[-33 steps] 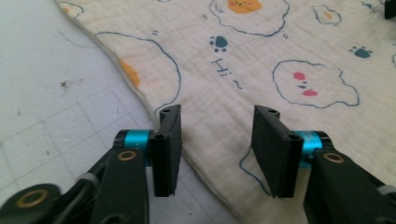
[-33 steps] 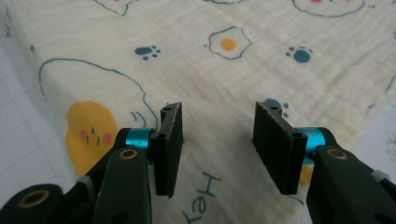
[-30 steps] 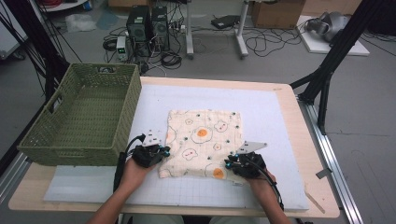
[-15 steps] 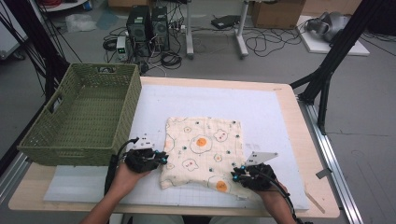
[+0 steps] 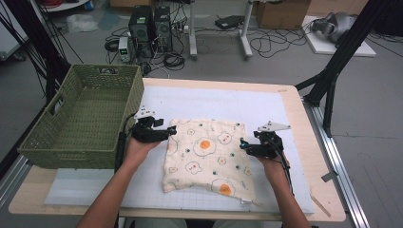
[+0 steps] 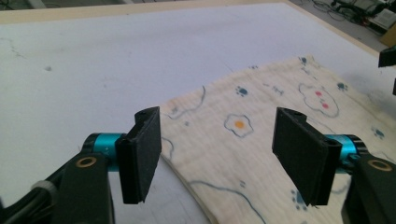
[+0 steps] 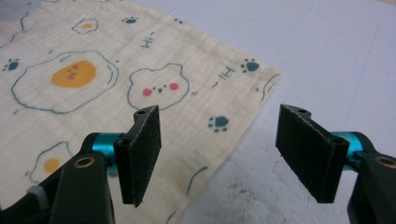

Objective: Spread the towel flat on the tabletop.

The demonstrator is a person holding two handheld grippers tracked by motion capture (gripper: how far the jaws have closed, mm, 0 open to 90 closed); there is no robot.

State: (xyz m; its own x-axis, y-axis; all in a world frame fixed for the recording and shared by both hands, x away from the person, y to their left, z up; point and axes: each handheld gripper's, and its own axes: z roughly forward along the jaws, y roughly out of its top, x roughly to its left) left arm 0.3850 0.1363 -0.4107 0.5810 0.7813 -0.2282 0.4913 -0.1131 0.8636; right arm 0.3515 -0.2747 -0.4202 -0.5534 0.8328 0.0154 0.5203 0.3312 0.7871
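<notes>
Woven green basket: stands at the left end of the table, open side up, on the white mat that covers most of the tabletop. Left gripper: held just right of the basket, at the left edge of the cloth, above its upper left corner; its jaws have just been opening and stand wide apart, gripping nothing. In the left gripper view the cloth lies flat on the mat below and between the two black pads, its curved edge running under the gap, nearer the right-hand pad; neither pad presses on it. Cloth: cream fabric printed with fried eggs, bear faces and paw marks, folded to a rough rectangle, lying flat near the middle of the mat between the two grippers, lower edge toward the person. Right gripper: held at the right edge of the cloth, roughly level with the left one; its jaws have likewise just been opening, stand wide and hold nothing. In the right gripper view the cloth's corner lies beneath the gap, its edge slanting down between the pads, with the left-hand pad over fabric and the right-hand pad over bare mat.
</notes>
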